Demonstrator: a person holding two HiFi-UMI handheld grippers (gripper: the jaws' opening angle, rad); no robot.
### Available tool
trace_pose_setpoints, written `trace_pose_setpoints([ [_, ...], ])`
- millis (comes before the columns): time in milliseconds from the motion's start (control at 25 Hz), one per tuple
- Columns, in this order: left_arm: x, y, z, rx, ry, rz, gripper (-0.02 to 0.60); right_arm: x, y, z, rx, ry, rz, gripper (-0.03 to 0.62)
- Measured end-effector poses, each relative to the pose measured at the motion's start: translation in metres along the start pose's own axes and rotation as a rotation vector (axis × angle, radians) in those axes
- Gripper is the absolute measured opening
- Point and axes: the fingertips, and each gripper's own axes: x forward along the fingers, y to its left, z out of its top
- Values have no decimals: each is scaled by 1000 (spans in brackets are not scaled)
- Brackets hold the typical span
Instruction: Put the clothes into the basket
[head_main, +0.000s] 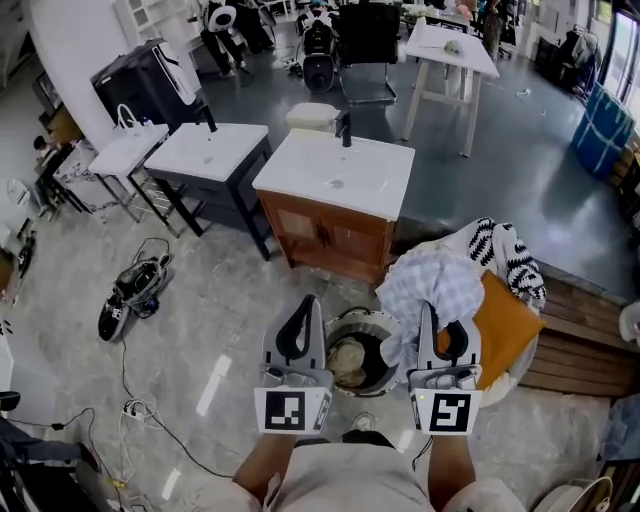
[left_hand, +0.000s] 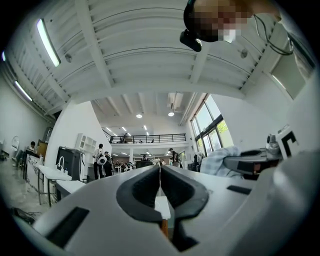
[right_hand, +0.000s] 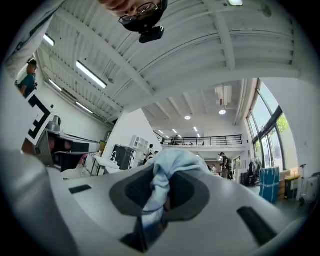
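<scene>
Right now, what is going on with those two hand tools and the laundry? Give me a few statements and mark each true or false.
1. The right gripper has its jaws closed on a pale blue cloth. True.
2. The left gripper holds a cloth too. False: its jaws are together with nothing between them.
3. The basket is empty. False: a beige garment lies in it.
4. An orange cloth lies in the pile at the right. True.

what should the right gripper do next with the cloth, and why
Probably swing the right gripper left until it is over the basket: its jaws are shut on the checked cloth, which hangs beside the basket's rim, not inside.
</scene>
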Motion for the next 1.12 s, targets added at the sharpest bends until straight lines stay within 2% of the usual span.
trace_pose_setpoints([
  [240, 32, -7, -13, 21, 26, 32, 8, 27, -24, -20, -8, 5, 18, 43],
  [440, 50, 8, -25, 18, 27, 35, 8, 48, -30, -33, -13, 18, 1, 43],
  [800, 103, 63, -36, -7, -13, -63, 8, 97, -29, -43, 22, 59, -123, 41],
  [1120, 165, 117, -45, -8, -34, -156, 8, 147, -18, -42, -15, 94, -231, 41],
])
